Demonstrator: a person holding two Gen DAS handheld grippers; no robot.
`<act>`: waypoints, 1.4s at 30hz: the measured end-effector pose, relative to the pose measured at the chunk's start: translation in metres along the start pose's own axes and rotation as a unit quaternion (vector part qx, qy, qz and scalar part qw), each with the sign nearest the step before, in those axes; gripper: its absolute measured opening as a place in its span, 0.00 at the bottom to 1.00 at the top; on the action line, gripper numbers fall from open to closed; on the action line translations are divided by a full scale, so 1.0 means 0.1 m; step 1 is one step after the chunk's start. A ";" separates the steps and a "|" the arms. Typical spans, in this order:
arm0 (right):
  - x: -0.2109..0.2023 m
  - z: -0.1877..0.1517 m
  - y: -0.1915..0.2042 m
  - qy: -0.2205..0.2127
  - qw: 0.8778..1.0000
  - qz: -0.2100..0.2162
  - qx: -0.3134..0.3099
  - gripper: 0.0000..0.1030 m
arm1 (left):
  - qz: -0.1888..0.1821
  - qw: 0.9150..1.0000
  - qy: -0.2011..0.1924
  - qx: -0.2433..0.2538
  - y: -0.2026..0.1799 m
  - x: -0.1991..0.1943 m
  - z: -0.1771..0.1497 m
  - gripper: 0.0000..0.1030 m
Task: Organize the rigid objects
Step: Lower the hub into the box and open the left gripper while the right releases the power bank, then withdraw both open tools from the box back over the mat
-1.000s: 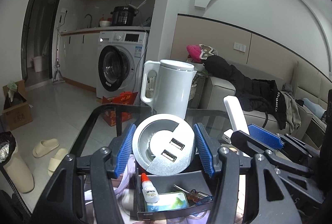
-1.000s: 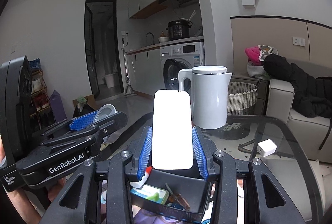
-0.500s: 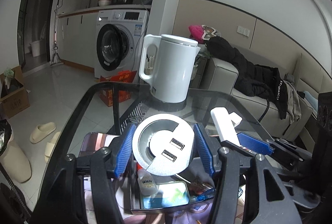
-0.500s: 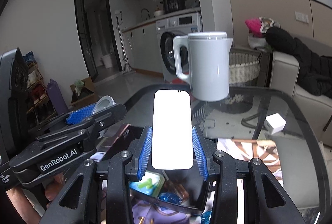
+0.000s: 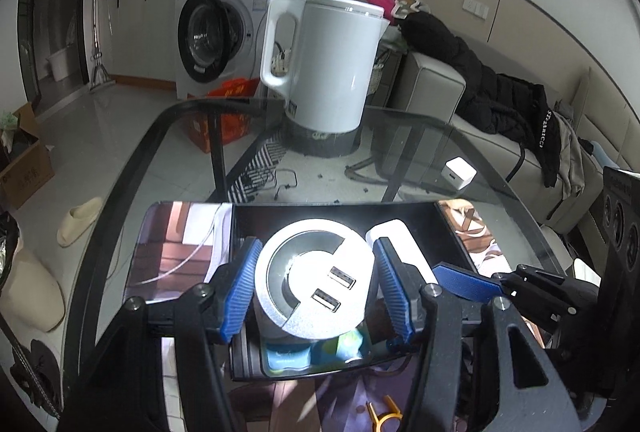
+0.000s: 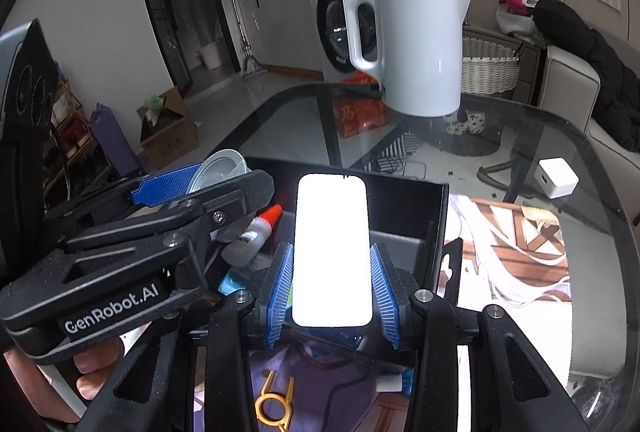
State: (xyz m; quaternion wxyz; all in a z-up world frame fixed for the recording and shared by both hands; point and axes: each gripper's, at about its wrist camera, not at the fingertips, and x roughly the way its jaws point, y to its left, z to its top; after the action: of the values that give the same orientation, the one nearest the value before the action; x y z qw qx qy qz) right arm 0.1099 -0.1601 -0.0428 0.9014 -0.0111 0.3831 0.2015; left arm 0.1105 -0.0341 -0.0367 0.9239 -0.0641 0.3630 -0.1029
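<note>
Two tools grip objects: left USB hub, right white block.

The round USB hub looks like matt brushed metal; the white power bank and kettle are smooth glossy plastic; the counter is clear glass.

I've tipped both hands down toward the black tray: my left gripper has brought the round USB hub low over it, my right gripper the white block alongside.
</note>
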 end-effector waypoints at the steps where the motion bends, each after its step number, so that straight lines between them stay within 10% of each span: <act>1: 0.02 -0.01 -0.01 0.006 1.000 0.003 0.001 0.38 | 0.000 1.000 0.007 -0.002 0.00 0.03 0.00 0.55; 21: 0.12 -0.04 0.07 0.035 0.999 0.000 -0.010 0.39 | 0.000 0.998 0.068 0.003 -0.06 0.23 -0.09 0.55; 29: 0.06 -0.06 0.06 0.024 1.000 0.001 0.000 0.63 | -0.003 0.999 0.044 0.001 -0.05 0.08 -0.08 0.69; 42: -0.26 -0.17 0.03 0.003 1.000 0.004 0.016 0.71 | -0.021 0.999 0.043 -0.018 -0.03 -0.09 -0.14 0.72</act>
State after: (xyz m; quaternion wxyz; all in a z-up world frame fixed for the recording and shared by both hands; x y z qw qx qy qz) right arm 0.0813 -0.1695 -0.0363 0.8994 0.0039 0.3890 0.1994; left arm 0.0942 -0.0353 -0.0403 0.9036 -0.0840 0.4029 -0.1188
